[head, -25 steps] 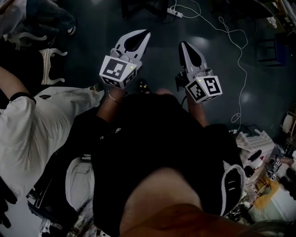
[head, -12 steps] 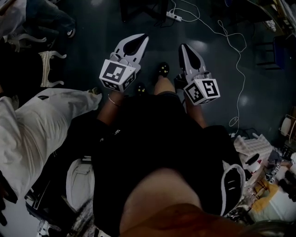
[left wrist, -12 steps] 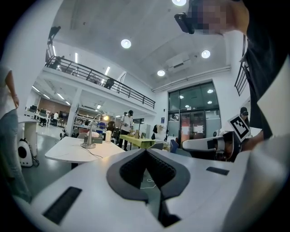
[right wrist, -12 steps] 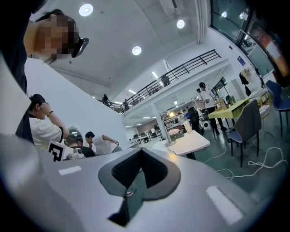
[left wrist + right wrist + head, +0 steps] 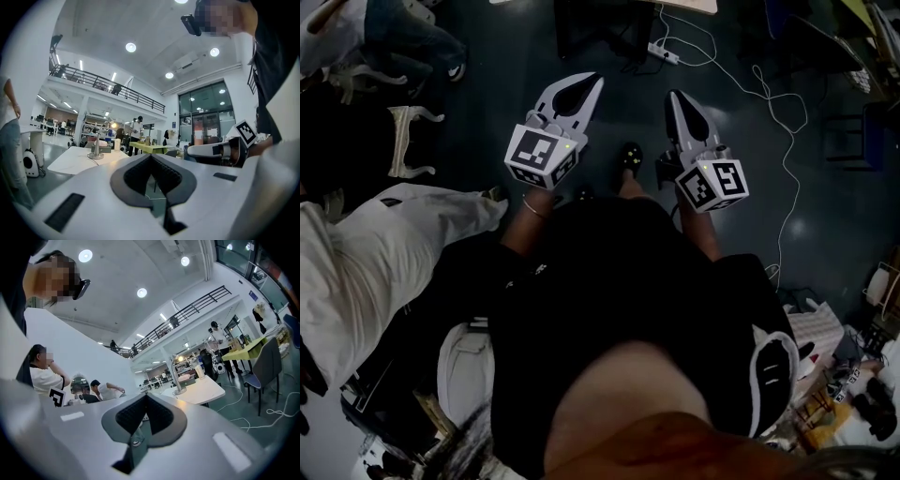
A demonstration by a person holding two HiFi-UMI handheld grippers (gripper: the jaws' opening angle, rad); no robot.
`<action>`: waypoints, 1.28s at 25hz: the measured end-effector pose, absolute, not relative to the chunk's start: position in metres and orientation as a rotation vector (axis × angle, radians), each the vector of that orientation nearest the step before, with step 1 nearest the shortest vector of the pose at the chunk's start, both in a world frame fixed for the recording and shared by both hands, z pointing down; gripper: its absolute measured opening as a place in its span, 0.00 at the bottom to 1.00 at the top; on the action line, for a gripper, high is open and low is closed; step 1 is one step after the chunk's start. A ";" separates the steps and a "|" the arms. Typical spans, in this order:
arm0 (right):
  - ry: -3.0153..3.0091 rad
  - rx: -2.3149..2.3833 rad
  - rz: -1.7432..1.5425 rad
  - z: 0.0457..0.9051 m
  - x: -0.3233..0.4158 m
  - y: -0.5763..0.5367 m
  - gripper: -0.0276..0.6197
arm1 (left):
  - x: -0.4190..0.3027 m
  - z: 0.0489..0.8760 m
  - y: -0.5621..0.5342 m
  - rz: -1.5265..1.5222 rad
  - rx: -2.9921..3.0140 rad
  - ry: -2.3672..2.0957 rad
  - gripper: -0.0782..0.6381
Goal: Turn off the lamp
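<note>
Holding left gripper [image 5: 594, 81] and right gripper [image 5: 674, 95] out ahead, fingers of both pressed together on nothing. Facing one lamp [image 5: 177, 377], standing upright and glowing on one white tabletop [image 5: 202, 389], well apart from both grippers. Showing left of the left fingers and right of the right fingers, so probably lying between them, favouring neither hand clearly. Likely needing an approach first.

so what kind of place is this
Probably a large open-plan lab or workshop: a railed mezzanine, white worktable with a lit desk lamp, cables trailing over the floor.
</note>
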State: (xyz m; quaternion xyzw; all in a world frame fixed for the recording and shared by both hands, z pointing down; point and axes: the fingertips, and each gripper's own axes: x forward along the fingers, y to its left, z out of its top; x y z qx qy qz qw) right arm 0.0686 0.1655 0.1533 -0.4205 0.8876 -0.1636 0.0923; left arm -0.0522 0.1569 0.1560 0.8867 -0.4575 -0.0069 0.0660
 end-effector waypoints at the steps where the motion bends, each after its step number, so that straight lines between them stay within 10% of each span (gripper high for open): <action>1: 2.637 -1.242 -0.490 0.153 0.071 0.159 0.04 | -0.049 0.156 0.151 -0.022 2.676 -1.382 0.12; 32: 2.643 -1.146 -0.617 0.186 0.159 -0.016 0.04 | 0.036 0.182 -0.013 0.069 2.607 -1.428 0.12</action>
